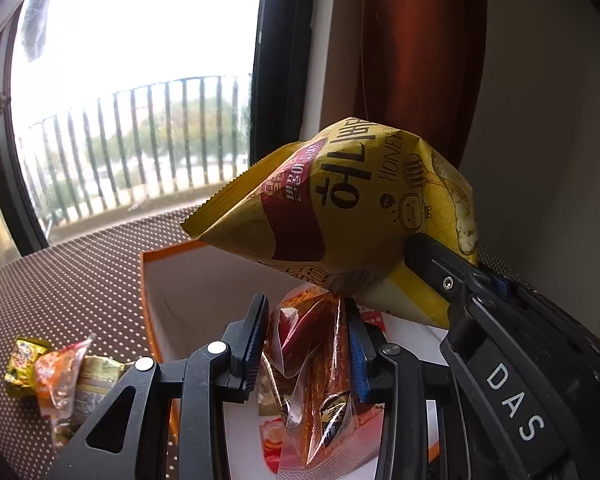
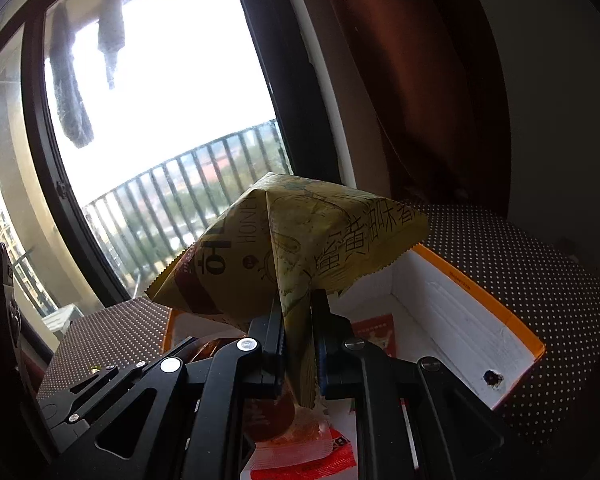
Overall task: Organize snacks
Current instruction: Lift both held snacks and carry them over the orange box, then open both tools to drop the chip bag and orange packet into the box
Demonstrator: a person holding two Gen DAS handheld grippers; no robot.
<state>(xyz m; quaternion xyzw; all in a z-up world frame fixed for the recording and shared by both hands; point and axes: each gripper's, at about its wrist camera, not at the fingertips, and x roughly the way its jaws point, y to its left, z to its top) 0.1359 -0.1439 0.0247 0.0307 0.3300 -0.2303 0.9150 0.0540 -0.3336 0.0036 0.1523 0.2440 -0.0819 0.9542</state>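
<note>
- Our right gripper (image 2: 296,344), at the lower centre of the right wrist view, is clenched on a creased fold of the yellow chip bag (image 2: 296,236), which hangs above the box.
- In the left wrist view the same bag fills the centre right, with the right gripper pinching its lower right corner.
- Our left gripper (image 1: 308,344), at the bottom centre, has a clear orange snack packet (image 1: 320,380) between its blue pads; we cannot tell whether they press it.
- The white box with orange rim (image 2: 480,292) sits on the dotted brown cloth (image 1: 80,272), with red packets inside.
- Small loose snacks (image 1: 56,372) lie on the cloth at the lower left of the left wrist view, outside the box.
</note>
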